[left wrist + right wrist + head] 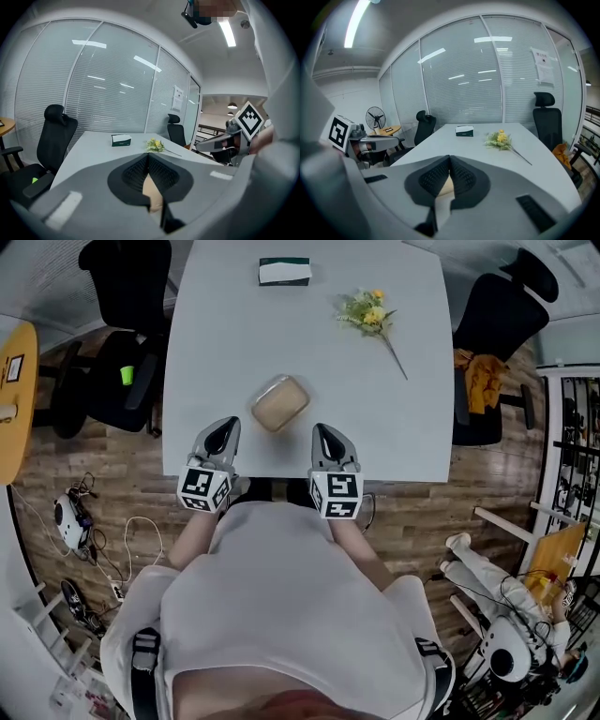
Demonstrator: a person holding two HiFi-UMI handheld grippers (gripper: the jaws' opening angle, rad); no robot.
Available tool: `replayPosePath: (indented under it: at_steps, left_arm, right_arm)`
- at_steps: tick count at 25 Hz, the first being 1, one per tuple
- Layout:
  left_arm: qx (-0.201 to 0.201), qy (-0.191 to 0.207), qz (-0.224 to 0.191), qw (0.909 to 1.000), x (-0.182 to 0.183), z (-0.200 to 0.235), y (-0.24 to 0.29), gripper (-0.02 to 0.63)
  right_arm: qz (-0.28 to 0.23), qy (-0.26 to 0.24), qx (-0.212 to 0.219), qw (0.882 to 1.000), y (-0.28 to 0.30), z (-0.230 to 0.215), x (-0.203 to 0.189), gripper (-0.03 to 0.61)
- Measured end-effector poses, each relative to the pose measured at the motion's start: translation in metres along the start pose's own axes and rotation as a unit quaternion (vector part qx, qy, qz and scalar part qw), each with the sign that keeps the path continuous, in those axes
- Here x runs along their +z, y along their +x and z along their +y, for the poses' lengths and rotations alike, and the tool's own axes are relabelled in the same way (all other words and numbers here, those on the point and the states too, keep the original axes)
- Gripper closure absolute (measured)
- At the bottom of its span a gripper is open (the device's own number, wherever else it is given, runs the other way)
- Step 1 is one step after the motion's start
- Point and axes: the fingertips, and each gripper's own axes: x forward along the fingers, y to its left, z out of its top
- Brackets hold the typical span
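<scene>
While both grippers hang over the near edge of the white table (pixel 225 343), a tan box (pixel 280 403) with rounded corners and a glossy lid lies just ahead of them, turned at a slant. The left gripper (pixel 224 431) is just to the near left of the box and the right gripper (pixel 324 435) just to its near right. Neither touches it, and the box sits a little beyond the gap between their tips.

In the left gripper view the ribbed pads (pixel 136 171) meet at their tips, clenched on nothing. A tan sliver shows through the slot below them, and it seems to be the box beyond rather than anything held. The right gripper view shows the same: jaws pressed together and empty, with a tan patch behind the slot.

Well beyond the box, at the far edge, stands a green-and-white tissue box (pixel 284 271). A sprig of yellow flowers (pixel 372 313) lies beyond the box and off to its right.

The likely trouble lies in the closed jaws. If either gripper went forward as it stands, it would probably shove the box instead of taking it. Because the box lies askew, a jaw would likely meet a rounded corner first and spin it, and the smooth lid looks slippery. A knock toward the person could also tip the box off the near edge.
</scene>
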Motion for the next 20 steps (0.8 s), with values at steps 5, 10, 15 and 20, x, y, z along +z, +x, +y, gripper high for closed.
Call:
replayPosePath:
  at_steps: [5,10,15,20]
  left_arm:
    - [-0.001,-0.004,0.004,1.0,-0.003,-0.002,-0.001,0.604]
    - [-0.003,-0.004,0.005,1.0,-0.003,-0.005,0.001,0.604]
    - [-0.002,-0.003,0.006,1.0,-0.003,-0.006,0.002,0.604]
    - [-0.002,-0.006,0.008,0.9999,-0.004,-0.003,0.002,0.604]
  right_arm:
    - [0.019,0.001,-0.006,1.0,0.005,0.0,-0.01,0.571]
    - [0.028,0.008,0.0,1.0,0.008,-0.001,-0.012,0.543]
    - [0.041,0.015,-0.001,0.999,0.015,-0.004,-0.016,0.42]
    - [0.054,0.017,-0.004,0.998,0.023,-0.007,-0.022,0.422]
